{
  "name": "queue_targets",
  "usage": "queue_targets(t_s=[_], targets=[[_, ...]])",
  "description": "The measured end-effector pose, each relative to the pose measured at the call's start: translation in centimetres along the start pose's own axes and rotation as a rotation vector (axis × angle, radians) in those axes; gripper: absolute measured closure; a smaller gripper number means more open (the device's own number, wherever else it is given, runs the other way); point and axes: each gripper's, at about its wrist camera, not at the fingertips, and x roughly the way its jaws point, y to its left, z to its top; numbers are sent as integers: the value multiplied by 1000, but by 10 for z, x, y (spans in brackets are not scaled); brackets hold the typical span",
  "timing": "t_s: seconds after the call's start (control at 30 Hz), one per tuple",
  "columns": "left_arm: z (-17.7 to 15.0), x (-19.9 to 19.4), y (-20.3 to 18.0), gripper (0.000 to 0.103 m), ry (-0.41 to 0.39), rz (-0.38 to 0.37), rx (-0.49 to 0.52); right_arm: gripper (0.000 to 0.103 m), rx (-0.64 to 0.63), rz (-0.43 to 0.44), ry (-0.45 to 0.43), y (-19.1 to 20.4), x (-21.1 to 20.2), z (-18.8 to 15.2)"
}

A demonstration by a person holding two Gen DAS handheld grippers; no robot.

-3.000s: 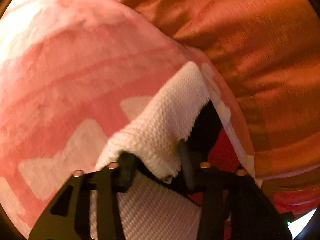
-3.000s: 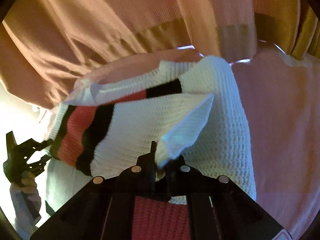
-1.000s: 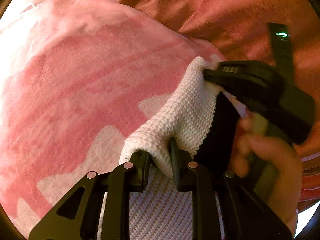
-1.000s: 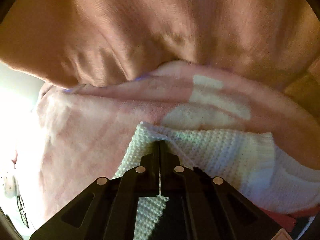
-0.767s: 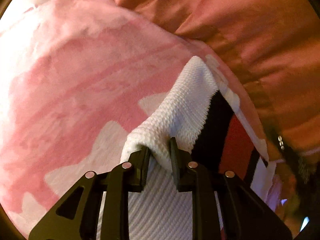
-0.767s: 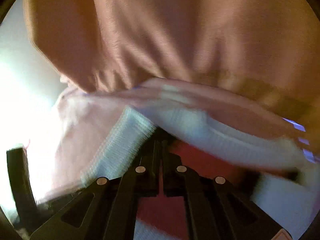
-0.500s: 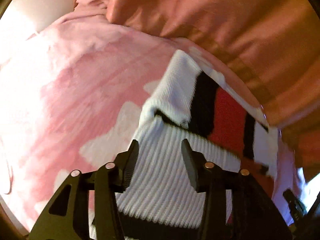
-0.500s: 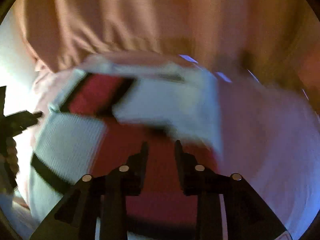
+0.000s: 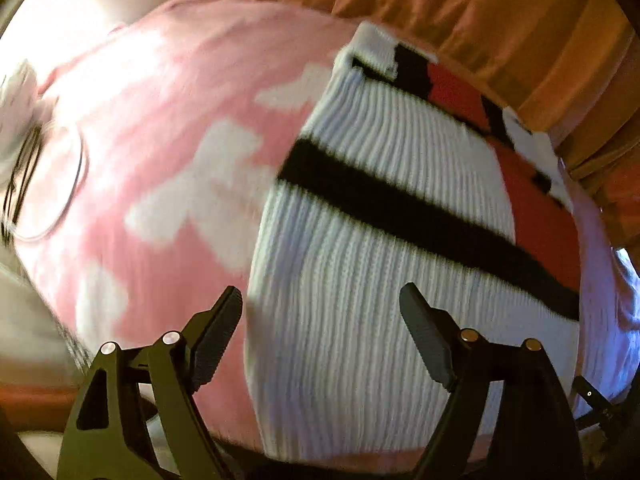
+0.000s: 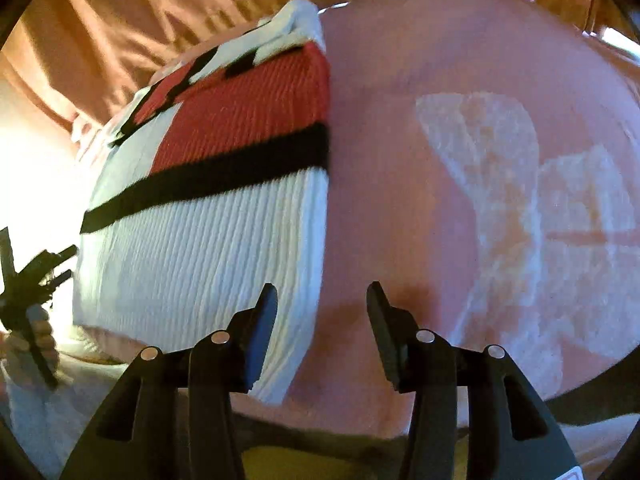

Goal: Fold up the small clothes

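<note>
A small knit sweater (image 9: pixel 360 280), white with black stripes and a red block, lies flat and folded on a pink blanket (image 9: pixel 160 120). My left gripper (image 9: pixel 320 308) hangs above the sweater's near left edge, its jaws opening, nothing pressed between them. In the right wrist view the sweater (image 10: pixel 208 240) fills the left half. My right gripper (image 10: pixel 322 300) hovers over its near right edge, jaws opening and empty. The left gripper (image 10: pixel 36 276) and the hand holding it show at the far left of that view.
The pink blanket (image 10: pixel 480 200) with pale bow shapes spreads to the right of the sweater. Orange-brown drapery (image 9: pixel 480 20) rises behind the far edge. A thin wire ring (image 9: pixel 60 200) lies on the blanket at the far left.
Both grippers let go of the sweater's white edge and pulled back toward the near side. The sweater now lies flat, folded, with the black stripe across it.
</note>
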Motion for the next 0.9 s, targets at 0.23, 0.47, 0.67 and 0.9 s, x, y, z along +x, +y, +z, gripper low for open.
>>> queue_targets(t_s=[0.23,0.47,0.67,0.9], targets=[[-23,3,-8,23,14,21,49,48,-17,69,10,12,7,-13],[-20,2,-7,59,15,2,66,49,-69,94,-10,28,13,-13],[-14,-5,-2,92,11,-35,49,93,-50,109,-64,25,1,-4],[-32,-64,-18,94,-86,-84,152,95,-62,89,-211,19,-77,-4]])
